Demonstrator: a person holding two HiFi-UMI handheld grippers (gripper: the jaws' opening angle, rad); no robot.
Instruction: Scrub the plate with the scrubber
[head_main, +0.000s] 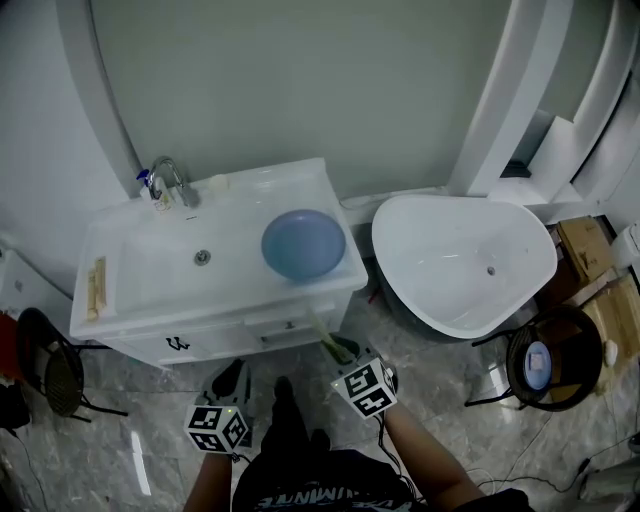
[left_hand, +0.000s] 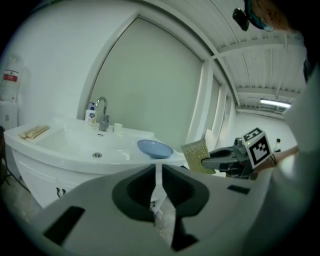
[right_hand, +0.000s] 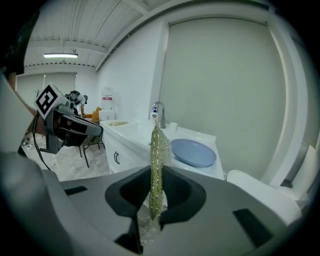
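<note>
A blue plate rests on the right end of the white sink counter. My right gripper is shut on a thin gold-green scrubber, held upright on edge in front of the counter, short of the plate. In the head view the scrubber pokes out towards the cabinet. My left gripper hangs low before the cabinet, its jaws drawn together with nothing between them. Neither gripper touches the plate.
A faucet and a soap bottle stand at the sink's back left; a wooden brush lies on its left rim. A white bathtub sits to the right, with a round stool beyond and a black chair at left.
</note>
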